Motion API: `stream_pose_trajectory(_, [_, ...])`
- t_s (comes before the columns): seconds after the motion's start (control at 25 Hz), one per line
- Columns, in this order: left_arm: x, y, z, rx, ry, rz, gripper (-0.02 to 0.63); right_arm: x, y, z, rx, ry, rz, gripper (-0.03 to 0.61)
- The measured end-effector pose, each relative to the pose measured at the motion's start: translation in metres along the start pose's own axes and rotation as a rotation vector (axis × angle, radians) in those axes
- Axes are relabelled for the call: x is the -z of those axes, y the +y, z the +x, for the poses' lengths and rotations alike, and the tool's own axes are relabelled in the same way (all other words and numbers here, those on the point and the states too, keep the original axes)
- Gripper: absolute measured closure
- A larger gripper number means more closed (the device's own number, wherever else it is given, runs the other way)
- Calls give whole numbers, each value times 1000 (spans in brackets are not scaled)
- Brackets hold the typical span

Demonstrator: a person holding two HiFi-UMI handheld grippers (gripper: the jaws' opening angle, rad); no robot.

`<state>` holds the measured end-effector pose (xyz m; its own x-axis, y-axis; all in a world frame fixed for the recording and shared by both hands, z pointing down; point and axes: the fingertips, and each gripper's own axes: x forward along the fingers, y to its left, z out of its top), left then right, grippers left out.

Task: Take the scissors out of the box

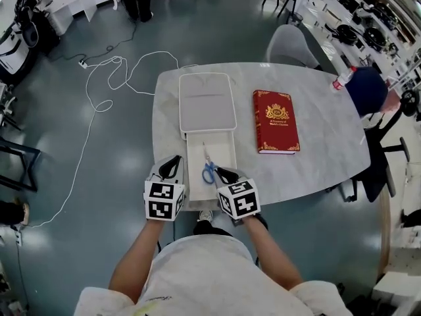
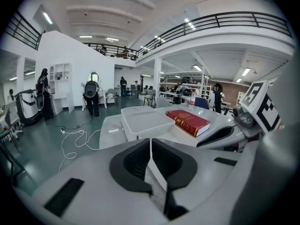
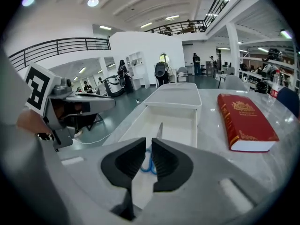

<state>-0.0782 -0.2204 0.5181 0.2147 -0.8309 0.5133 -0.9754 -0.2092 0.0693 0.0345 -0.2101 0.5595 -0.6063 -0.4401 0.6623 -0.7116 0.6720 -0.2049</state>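
1. While the scissors point(image 1: 208, 168) lie inside the open box point(image 1: 223, 151), handles nearest, both claws are held by its near end.
2. Left claw point(image 2: 150, 144) is pressed together; right claw point(image 3: 148, 146) is nearly together, nothing pinched.
3. Lid point(image 1: 207, 104) is laid just beyond; red book point(image 1: 275, 121) is seen rightward on the worktop point(image 1: 322, 150).

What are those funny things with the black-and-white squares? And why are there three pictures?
A person holds a tool in each hand: the left hand-held gripper and the right hand-held gripper. The checkered cubes are part of them. One picture comes from a camera on the person's head; the other two from cameras on the grippers. On the table are an open white box with blue-handled scissors inside, a lid beyond it, and a red book. Both grippers are closed and hold nothing.
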Motion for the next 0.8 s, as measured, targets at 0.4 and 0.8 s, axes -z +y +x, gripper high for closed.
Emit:
stream_pose_trajectory(0.4, [-2,1,19,-3,25,-3,595,14,4,24,-25,134,-21,541])
stream_pose_trajectory(0.8, [-4,20,38,82,28,2,595,20,1,35,36,200,14,513])
